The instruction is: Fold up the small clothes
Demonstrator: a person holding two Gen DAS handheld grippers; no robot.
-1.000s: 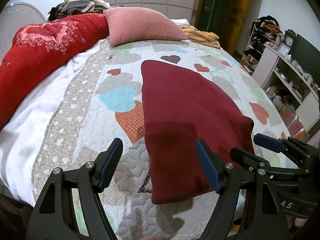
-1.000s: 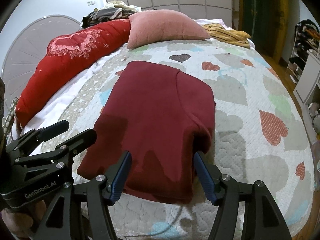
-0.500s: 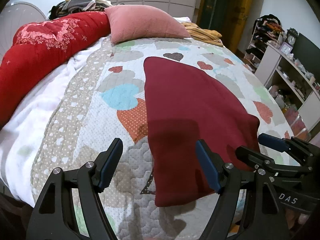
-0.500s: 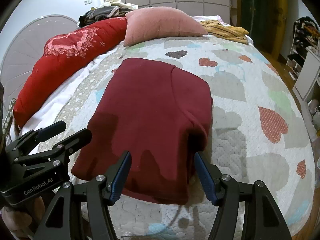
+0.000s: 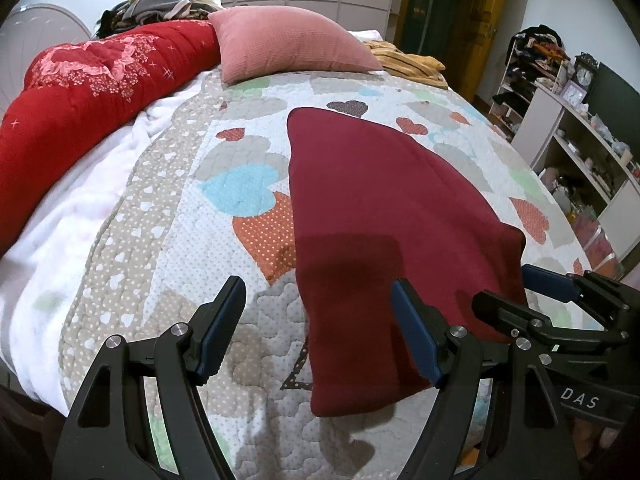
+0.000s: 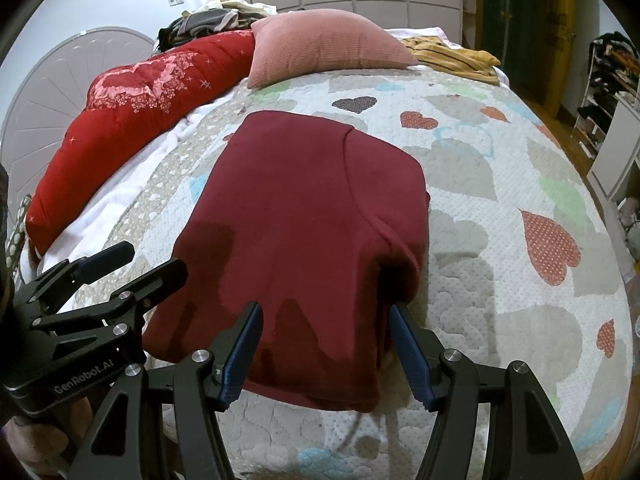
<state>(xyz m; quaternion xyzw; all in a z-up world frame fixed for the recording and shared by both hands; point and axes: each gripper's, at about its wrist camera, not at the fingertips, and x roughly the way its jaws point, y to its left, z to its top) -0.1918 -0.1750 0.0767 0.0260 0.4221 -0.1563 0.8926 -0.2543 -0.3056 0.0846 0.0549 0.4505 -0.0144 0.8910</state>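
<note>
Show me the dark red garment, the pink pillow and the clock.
dark red garment (image 6: 312, 216), right wrist view, middle of its folded top.
pink pillow (image 5: 288, 46), left wrist view, centre of its face.
clock (image 5: 583, 77), left wrist view, its dial.

I see the folded garment (image 6: 312, 216) lying on the quilt (image 6: 500, 240), the pillow (image 6: 324, 44) behind it, the rolled comforter (image 6: 132, 120) to its left.

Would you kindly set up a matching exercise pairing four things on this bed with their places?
Things:
1. maroon garment
2. pink pillow
3. red quilt
4. yellow striped cloth

Places:
A. along the bed's left edge
B. far right corner
C. middle of the heart quilt
D. far end, centre

Pairs: 1-C, 2-D, 3-A, 4-B
</note>
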